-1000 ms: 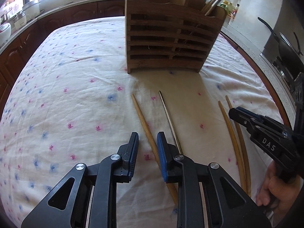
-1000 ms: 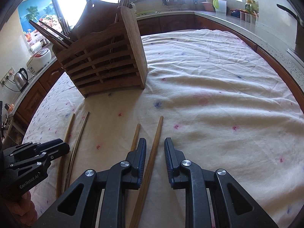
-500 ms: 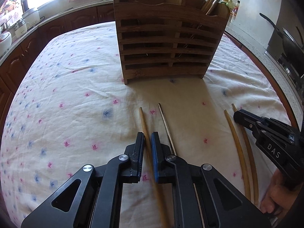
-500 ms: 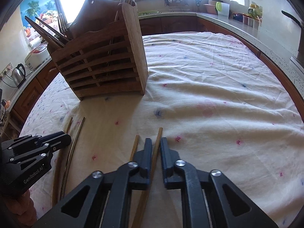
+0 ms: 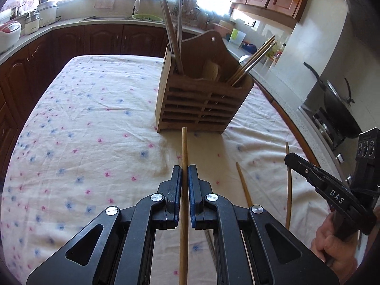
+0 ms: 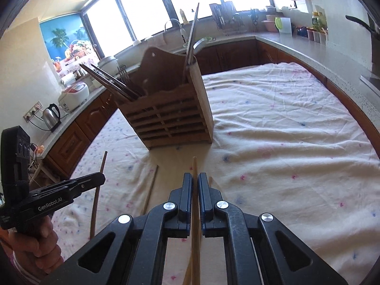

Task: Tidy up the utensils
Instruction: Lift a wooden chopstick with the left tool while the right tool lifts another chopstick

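Observation:
My left gripper (image 5: 184, 169) is shut on a pale wooden chopstick (image 5: 184, 147), held above the flowered tablecloth (image 5: 95, 130) with its tip toward the slatted wooden utensil holder (image 5: 201, 104). In the right wrist view my right gripper (image 6: 195, 177) is shut on another wooden chopstick (image 6: 194, 166), aimed at the same holder (image 6: 171, 123). Each gripper shows in the other's view: the right gripper (image 5: 288, 158) at the right edge, the left gripper (image 6: 101, 178) at the left. A loose chopstick (image 5: 243, 185) lies on the cloth between them.
The holder contains chopsticks and other utensils (image 5: 251, 59) standing in its compartments. A loose stick (image 6: 149, 190) lies on the cloth left of my right gripper. Counters with a kettle (image 6: 51, 115), a rice cooker (image 6: 73, 95) and a wok (image 5: 339, 109) ring the table.
Both grippers closed, each on a chopstick, then rose off the cloth with it. The holder now appears from higher up, its open top in sight.

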`<state>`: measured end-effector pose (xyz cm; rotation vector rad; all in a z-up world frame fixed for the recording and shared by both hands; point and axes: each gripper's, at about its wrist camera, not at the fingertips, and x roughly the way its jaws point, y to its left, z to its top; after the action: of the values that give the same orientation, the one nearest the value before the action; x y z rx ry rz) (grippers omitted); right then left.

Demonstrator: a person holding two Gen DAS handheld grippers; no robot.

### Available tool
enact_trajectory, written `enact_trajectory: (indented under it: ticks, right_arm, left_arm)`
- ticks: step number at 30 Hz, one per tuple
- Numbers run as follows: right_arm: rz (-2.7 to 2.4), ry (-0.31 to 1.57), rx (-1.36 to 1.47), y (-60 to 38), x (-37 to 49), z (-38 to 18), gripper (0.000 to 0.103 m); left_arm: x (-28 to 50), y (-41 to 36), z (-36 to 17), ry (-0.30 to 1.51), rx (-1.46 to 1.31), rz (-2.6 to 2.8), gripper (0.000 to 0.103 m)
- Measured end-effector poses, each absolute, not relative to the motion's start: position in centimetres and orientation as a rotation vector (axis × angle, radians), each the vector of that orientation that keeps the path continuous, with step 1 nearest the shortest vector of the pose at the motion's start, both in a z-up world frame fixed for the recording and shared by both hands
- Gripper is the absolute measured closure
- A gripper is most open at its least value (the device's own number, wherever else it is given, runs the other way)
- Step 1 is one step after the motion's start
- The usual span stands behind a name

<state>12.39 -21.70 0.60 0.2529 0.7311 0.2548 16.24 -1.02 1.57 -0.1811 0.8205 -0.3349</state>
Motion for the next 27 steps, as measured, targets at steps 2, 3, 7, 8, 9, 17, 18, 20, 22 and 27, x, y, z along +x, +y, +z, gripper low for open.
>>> enact_trajectory:
  ticks: [2, 3, 7, 8, 9, 17, 18, 20, 22, 27]
  right_arm:
    - [0.262, 0.692, 0.256, -21.7, 11.6, 2.1, 0.098]
    - [0.270, 0.672, 0.262, -21.8, 11.3, 2.9, 0.098]
    - [0.288, 0.596, 0.272, -22.1, 10.0, 6.0, 0.098]
    - [0.292, 0.578, 0.273, -22.1, 9.8, 6.7, 0.097]
    - [0.295, 0.561, 0.273, -22.2, 9.5, 7.3, 0.097]
    - [0.292, 0.451, 0.270, -23.0, 8.3, 11.0, 0.098]
    - [0.290, 0.443, 0.268, -23.1, 8.2, 11.2, 0.098]
    - [0.285, 0.433, 0.265, -23.1, 8.3, 11.5, 0.098]
    - [0.283, 0.432, 0.266, -23.2, 8.5, 11.4, 0.098]
    - [0.280, 0.441, 0.273, -23.5, 8.6, 11.0, 0.098]
  left_arm:
    - [15.5, -0.5, 2.9, 0.790, -0.194, -0.350, 0.098]
    - [15.1, -0.4, 3.6, 0.775, -0.198, -0.356, 0.098]
    - [14.0, 0.1, 5.9, 0.717, -0.206, -0.378, 0.098]
    - [13.7, 0.1, 6.4, 0.705, -0.207, -0.384, 0.098]
    - [13.5, 0.2, 6.8, 0.695, -0.209, -0.388, 0.098]
    - [12.6, 1.0, 9.1, 0.627, -0.224, -0.382, 0.098]
    - [12.5, 1.1, 9.2, 0.622, -0.226, -0.378, 0.098]
    - [12.5, 1.2, 9.2, 0.620, -0.229, -0.373, 0.098]
    - [12.4, 1.3, 9.2, 0.618, -0.231, -0.370, 0.098]
    - [12.4, 1.6, 9.6, 0.606, -0.234, -0.365, 0.098]
